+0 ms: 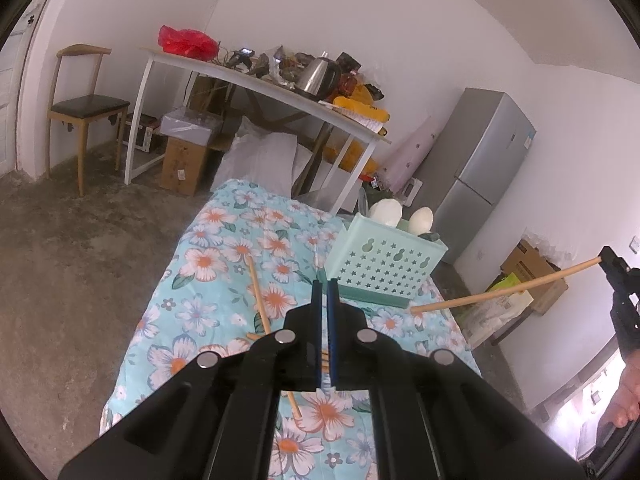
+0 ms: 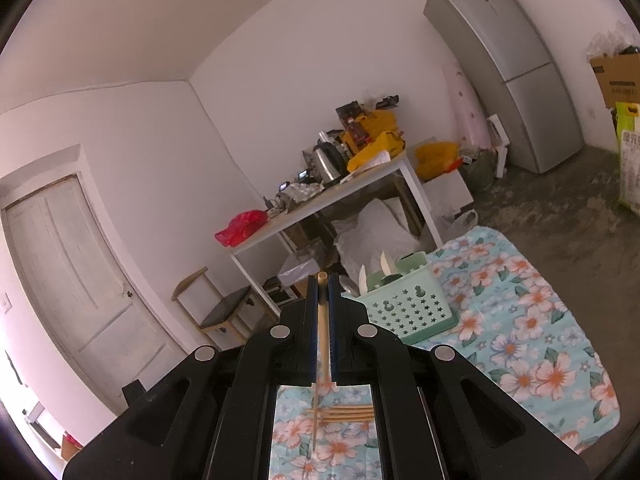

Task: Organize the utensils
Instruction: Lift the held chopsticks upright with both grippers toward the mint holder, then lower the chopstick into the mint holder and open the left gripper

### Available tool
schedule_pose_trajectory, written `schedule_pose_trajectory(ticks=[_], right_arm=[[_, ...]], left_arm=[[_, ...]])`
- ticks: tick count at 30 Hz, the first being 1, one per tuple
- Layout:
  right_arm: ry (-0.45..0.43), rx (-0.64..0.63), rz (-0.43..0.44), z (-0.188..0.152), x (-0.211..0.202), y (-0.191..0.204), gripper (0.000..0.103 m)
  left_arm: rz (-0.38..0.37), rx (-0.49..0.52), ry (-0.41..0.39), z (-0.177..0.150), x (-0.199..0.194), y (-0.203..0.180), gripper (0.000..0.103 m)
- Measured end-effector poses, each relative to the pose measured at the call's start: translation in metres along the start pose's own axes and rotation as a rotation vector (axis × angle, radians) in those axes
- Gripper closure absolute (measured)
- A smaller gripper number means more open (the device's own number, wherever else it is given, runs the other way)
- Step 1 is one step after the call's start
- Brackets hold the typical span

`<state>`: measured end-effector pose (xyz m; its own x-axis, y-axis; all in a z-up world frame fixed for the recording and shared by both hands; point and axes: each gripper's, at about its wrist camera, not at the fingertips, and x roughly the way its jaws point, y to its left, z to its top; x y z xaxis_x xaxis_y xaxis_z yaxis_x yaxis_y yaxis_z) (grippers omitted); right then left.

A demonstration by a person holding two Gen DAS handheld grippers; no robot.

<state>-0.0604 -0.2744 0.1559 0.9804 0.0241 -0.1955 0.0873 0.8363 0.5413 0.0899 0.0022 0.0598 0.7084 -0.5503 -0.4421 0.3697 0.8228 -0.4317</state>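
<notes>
Right gripper (image 2: 323,280): closed on a single wooden chopstick (image 2: 322,328), which runs lengthwise between the blue pads with its blunt end poking just past the fingertips; seen from the left wrist camera, this gripper (image 1: 604,261) holds the stick (image 1: 504,289) in the air to the right of the basket, thin end pointing toward the basket's lower corner.

Left gripper (image 1: 324,282): fingers nearly together with only a thin gap, nothing between them; tips hover just in front of the basket's lower edge.

Basket (image 1: 384,264): mint-green plastic with star cut-outs, standing on the floral cloth (image 1: 224,248); white utensil heads (image 1: 402,215) stick up from its top.

Loose chopstick (image 1: 258,296): lies on the cloth to the left of the basket, slanting back beneath the left gripper's body.

Chopstick pile (image 2: 344,414): several more sticks lie side by side on the cloth, on the near side of the basket, visible below the right gripper.

Background: behind the basket stand a cluttered white table (image 1: 280,88) carrying a steel kettle (image 1: 320,76) and a red bag (image 1: 184,40), a wooden chair (image 1: 86,108) to its left, and a grey fridge (image 1: 480,160) to the right of the basket.
</notes>
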Motion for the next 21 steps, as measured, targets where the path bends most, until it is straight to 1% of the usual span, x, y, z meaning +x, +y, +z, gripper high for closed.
schedule_pose_trajectory(ticks=[6, 10, 15, 17, 18, 19, 20, 21], right_arm=[[0.010, -0.007, -0.023, 0.000, 0.009, 0.000, 0.100], [0.014, 0.012, -0.032, 0.000, 0.016, -0.007, 0.100], [0.032, 0.053, -0.041, 0.000, 0.029, -0.026, 0.100], [0.042, 0.068, -0.039, 0.001, 0.033, -0.032, 0.100], [0.045, 0.073, -0.040, 0.001, 0.035, -0.035, 0.100], [0.047, 0.078, -0.043, 0.001, 0.036, -0.039, 0.100], [0.048, 0.081, -0.044, 0.002, 0.037, -0.041, 0.100], [0.050, 0.087, -0.044, 0.002, 0.038, -0.044, 0.100]], left_arm=[[-0.026, -0.040, -0.006, 0.007, 0.003, 0.010, 0.101], [-0.054, -0.031, 0.033, 0.008, 0.016, 0.011, 0.101], [-0.055, 0.002, 0.079, 0.008, 0.037, 0.008, 0.100], [-0.041, 0.000, 0.094, 0.009, 0.048, 0.011, 0.093], [-0.029, -0.006, 0.105, 0.011, 0.056, 0.014, 0.091], [-0.024, -0.014, 0.116, 0.013, 0.064, 0.017, 0.086], [-0.021, -0.023, 0.135, 0.016, 0.074, 0.020, 0.081], [-0.015, -0.032, 0.158, 0.021, 0.086, 0.024, 0.080]])
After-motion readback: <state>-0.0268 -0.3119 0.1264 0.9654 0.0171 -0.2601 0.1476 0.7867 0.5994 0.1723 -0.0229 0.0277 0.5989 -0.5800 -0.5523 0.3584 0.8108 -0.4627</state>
